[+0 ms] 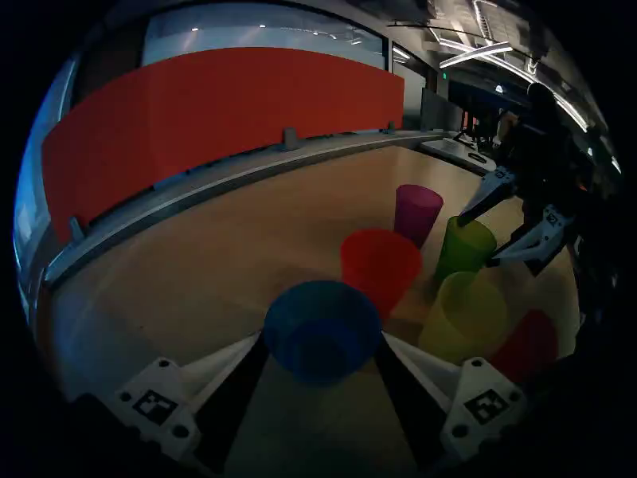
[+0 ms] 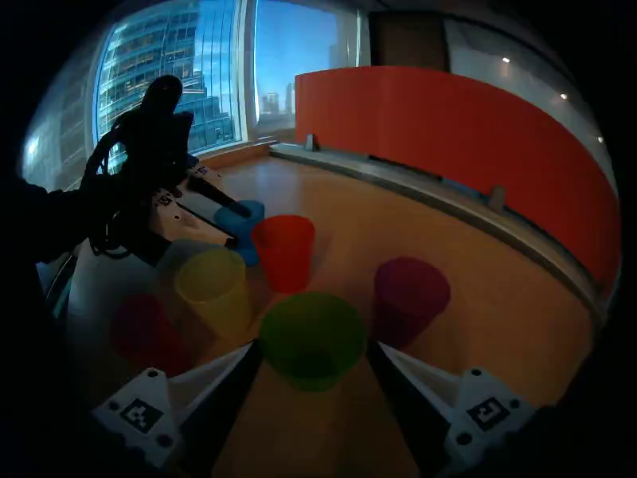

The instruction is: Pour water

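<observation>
Wooden tabletop (image 1: 239,239): left gripper (image 1: 320,341) clamps blue cup (image 1: 322,327), right gripper (image 2: 312,346) clamps green cup (image 2: 312,334); pouring likely needs slow tilting, rims close.

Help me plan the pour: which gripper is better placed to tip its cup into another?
Probably left. The left gripper holds the blue cup with the red cup directly ahead. The right gripper holds the green cup, its nearest neighbours off to the sides.

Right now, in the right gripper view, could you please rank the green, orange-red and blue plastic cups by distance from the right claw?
1. Green plastic cup, in the right claw.
2. Orange-red plastic cup, just ahead.
3. Blue plastic cup, behind it, leftward.
</observation>
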